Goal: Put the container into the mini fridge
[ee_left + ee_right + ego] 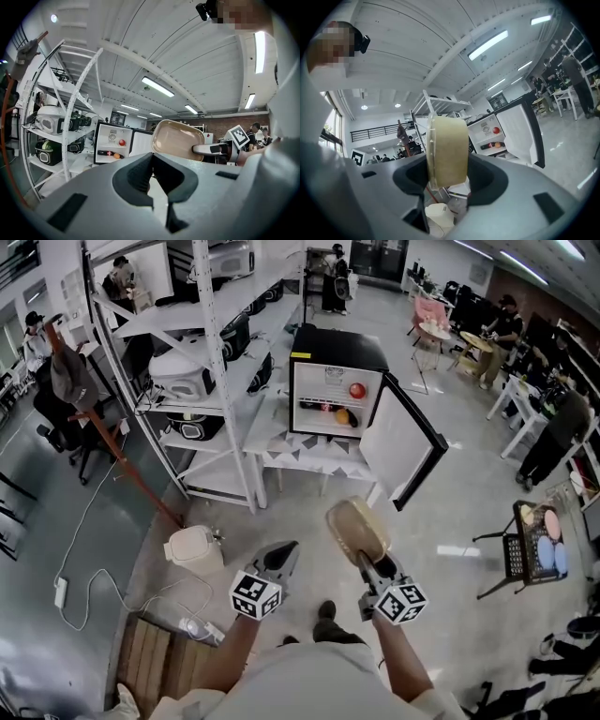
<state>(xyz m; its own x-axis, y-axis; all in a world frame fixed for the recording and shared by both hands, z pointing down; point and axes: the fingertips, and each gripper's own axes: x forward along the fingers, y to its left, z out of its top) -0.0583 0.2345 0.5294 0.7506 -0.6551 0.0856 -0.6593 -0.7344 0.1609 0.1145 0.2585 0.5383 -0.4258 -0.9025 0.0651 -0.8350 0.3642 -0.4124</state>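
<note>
A beige oval container (357,527) with a clear lid stands on edge between the jaws of my right gripper (368,565), which is shut on it. It fills the middle of the right gripper view, container (447,152) between the pads of that gripper (447,174). My left gripper (285,549) hangs beside it, shut and holding nothing; its own view shows the jaws (152,161) together. The black mini fridge (336,395) stands ahead on a low white table (281,451), its door (405,442) swung open to the right. Red and orange items sit inside the fridge (111,143).
A white shelving rack (211,381) with rice cookers rises left of the fridge. A white bin (194,547) and a wooden pallet (159,657) sit on the floor at left, with a cable. A black stand with plates (530,545) is at right. People work at tables behind.
</note>
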